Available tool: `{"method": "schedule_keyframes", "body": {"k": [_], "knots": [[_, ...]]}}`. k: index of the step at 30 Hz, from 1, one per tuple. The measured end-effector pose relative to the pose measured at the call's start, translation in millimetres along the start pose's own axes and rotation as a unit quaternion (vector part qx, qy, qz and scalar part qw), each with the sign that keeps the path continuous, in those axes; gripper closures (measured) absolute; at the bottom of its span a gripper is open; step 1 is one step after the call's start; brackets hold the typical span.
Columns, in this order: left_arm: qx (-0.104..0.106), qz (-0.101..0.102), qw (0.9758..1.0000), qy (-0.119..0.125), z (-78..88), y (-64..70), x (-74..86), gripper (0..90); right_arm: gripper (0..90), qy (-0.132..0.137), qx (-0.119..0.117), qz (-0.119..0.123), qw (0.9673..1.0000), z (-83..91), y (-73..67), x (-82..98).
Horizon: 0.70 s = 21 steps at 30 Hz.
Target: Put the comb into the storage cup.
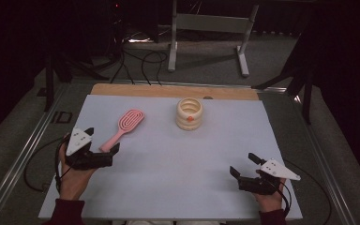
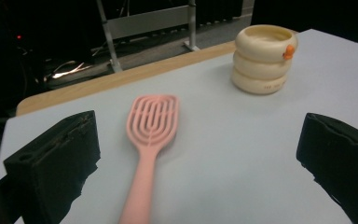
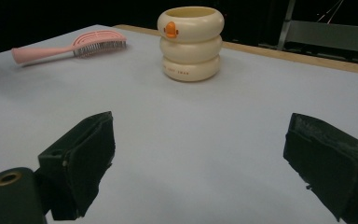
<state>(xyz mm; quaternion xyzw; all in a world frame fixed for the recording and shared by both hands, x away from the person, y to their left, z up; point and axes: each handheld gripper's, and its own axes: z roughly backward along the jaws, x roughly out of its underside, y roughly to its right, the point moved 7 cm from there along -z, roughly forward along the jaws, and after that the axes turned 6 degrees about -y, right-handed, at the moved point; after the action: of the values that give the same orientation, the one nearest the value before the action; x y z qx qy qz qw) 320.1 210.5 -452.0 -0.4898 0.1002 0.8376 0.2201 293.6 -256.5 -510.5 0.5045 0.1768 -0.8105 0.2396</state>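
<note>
**A:** Where does the pink plastic hairbrush with the slotted oval head point(image 1: 123, 127) lie?

**B:** Flat on the pale grey-blue table mat point(image 1: 178, 159), at about ten o'clock from the mat's middle; its head points toward one o'clock and its handle runs back toward seven o'clock, ending just beside the left gripper point(image 1: 104, 146); in the left gripper view the brush point(image 2: 150, 140) has its handle between the two black jaws, with clear mat on either side of it.

**A:** So is that claw holding it?

**B:** No; its jaws stand wide apart and the pads press on nothing; the brush rests on the mat by itself.

**A:** And the other claw?

**B:** The right gripper point(image 1: 243, 167) sits at about five o'clock on the mat, in the person's right hand point(image 1: 268, 197); its jaws are spread wide too, with bare mat between them.

**A:** Anything else on the mat?

**B:** A cream cup shaped like three stacked rings with a small orange knob point(image 1: 190, 114), upright at twelve o'clock, well apart from both grippers; in the right gripper view it point(image 3: 190, 43) stands to the right of the brush point(image 3: 70, 47).
</note>
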Motion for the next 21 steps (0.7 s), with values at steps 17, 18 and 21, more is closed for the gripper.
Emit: {"method": "schedule_keyframes", "body": {"k": [17,18,21], "knots": [[0.001,0.001,1.0000,0.006,13.7,-10.0,36.4,0.1,8.9,0.013,-0.016,0.010,0.9997,4.1,-3.5,-10.5],[0.004,-0.001,1.0000,0.005,13.0,-9.6,37.2,0.1,8.9,0.011,-0.012,0.013,0.9998,3.5,-3.7,-10.1],[0.008,0.002,1.0000,0.002,9.9,-9.7,40.9,0.1,8.8,0.011,-0.007,0.017,0.9998,3.8,-3.9,-10.4]]}}
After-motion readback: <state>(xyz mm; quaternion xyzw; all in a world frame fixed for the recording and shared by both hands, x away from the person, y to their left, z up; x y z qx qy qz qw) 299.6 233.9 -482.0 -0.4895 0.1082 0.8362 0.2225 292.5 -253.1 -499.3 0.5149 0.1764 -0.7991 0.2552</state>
